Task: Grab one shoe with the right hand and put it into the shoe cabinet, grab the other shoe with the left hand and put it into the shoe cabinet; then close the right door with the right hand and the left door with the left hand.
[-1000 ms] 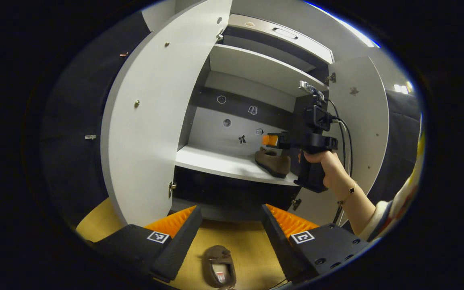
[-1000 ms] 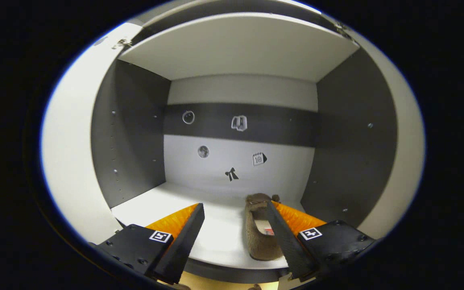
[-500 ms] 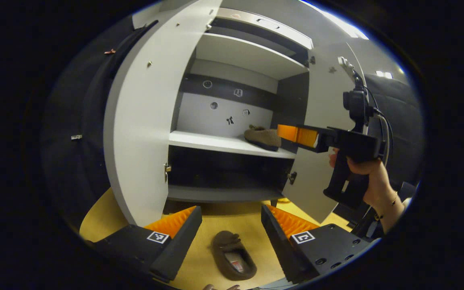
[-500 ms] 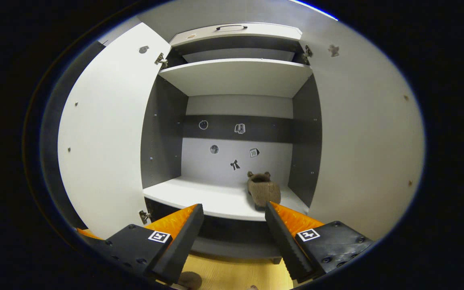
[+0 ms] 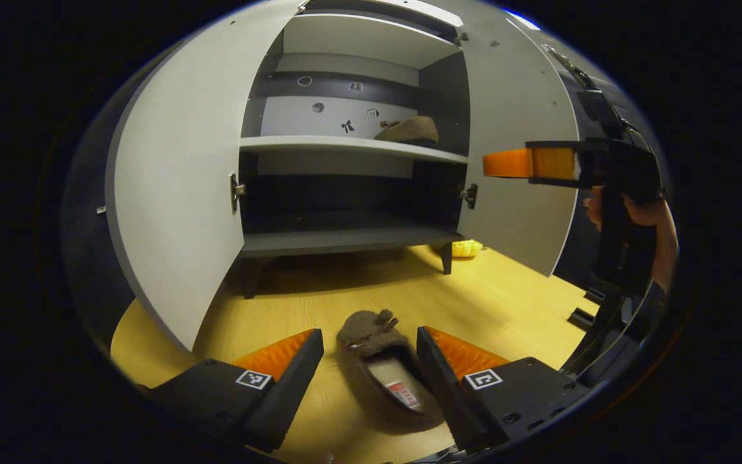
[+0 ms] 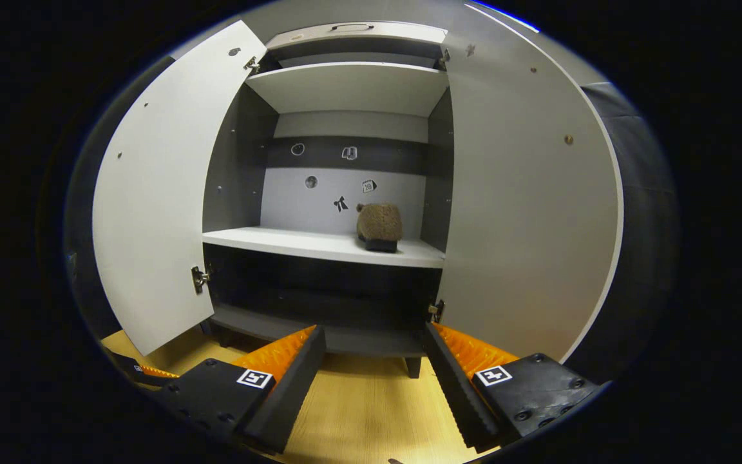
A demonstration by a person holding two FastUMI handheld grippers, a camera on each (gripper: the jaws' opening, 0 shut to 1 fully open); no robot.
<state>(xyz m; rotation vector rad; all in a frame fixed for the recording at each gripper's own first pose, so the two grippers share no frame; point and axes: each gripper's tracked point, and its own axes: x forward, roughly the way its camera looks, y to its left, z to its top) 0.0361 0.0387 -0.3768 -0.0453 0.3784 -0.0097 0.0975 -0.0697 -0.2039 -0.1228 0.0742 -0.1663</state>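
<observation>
A brown fuzzy shoe [image 5: 385, 374] lies on the yellow wooden floor, its toe toward the cabinet. My left gripper [image 5: 371, 348] is open just above it, one finger on either side, neither touching. The other brown shoe [image 6: 379, 225] [image 5: 406, 131] rests on the right part of the white middle shelf [image 6: 294, 241] of the shoe cabinet. Both white doors, left [image 6: 152, 193] and right [image 6: 525, 212], stand wide open. My right gripper [image 6: 374, 345] is open and empty, well back from the cabinet. In the left gripper view it [image 5: 506, 164] hangs at the right, held by a hand [image 5: 657, 222].
A dark lower shelf [image 5: 345, 240] sits under the white one, and another white shelf [image 6: 345, 87] above. A small yellow object [image 5: 467, 248] lies on the floor by the cabinet's right leg [image 5: 445, 258]. Dark stand parts [image 5: 593, 309] rise at the right.
My right gripper has let go of the shoe on the shelf and drawn back out of the cabinet. My left gripper has dropped toward the floor, bringing the second shoe between its fingers.
</observation>
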